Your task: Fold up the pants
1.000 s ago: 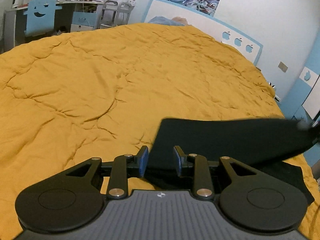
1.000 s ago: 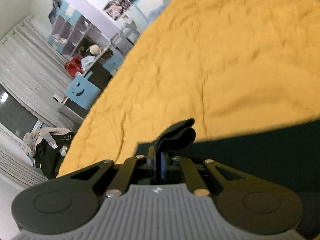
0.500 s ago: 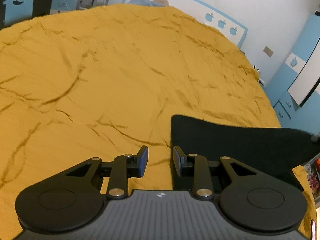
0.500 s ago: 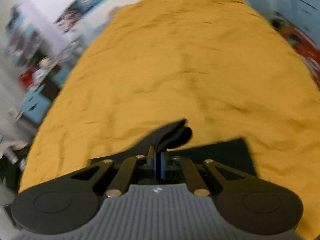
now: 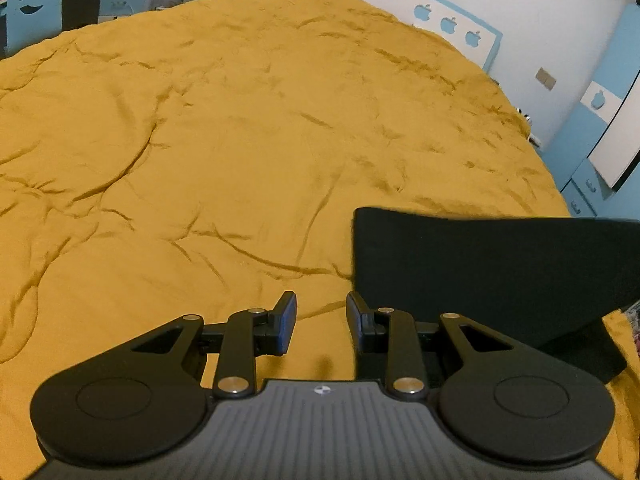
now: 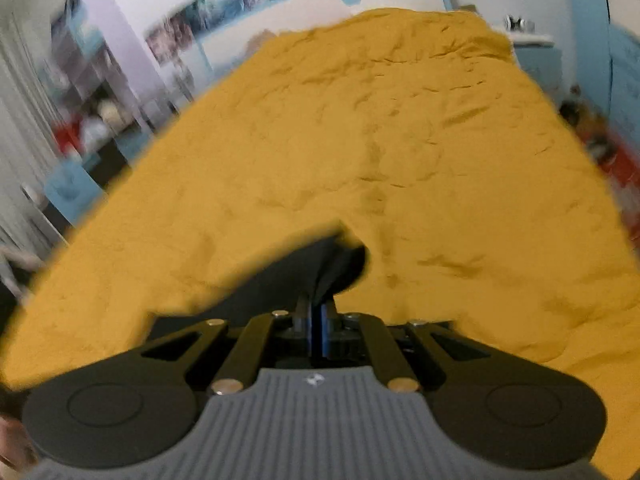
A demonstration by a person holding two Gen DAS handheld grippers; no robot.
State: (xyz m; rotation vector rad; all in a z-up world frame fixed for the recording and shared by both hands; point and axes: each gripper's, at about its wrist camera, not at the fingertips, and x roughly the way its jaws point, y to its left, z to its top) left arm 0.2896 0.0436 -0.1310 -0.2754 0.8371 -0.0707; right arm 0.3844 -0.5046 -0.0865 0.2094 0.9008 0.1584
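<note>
The black pants (image 5: 492,268) lie on the yellow bedspread (image 5: 240,140) at the right of the left wrist view, a flat layer raised over a lower layer. My left gripper (image 5: 321,326) is open and empty, just left of the pants' near edge, over bare bedspread. My right gripper (image 6: 318,320) is shut on a bunched edge of the black pants (image 6: 320,264), which it holds above the bedspread (image 6: 400,140). The right wrist view is blurred.
The bed fills both views. A blue headboard with apple cutouts (image 5: 448,24) stands at the far end. A blue chair (image 5: 32,12) and desk stand at the far left, blue cabinets (image 5: 600,132) at the right.
My right gripper has swung round with the pants' edge and now faces the headboard. My left gripper has shifted left off the pants; the pants now lie to its right.
</note>
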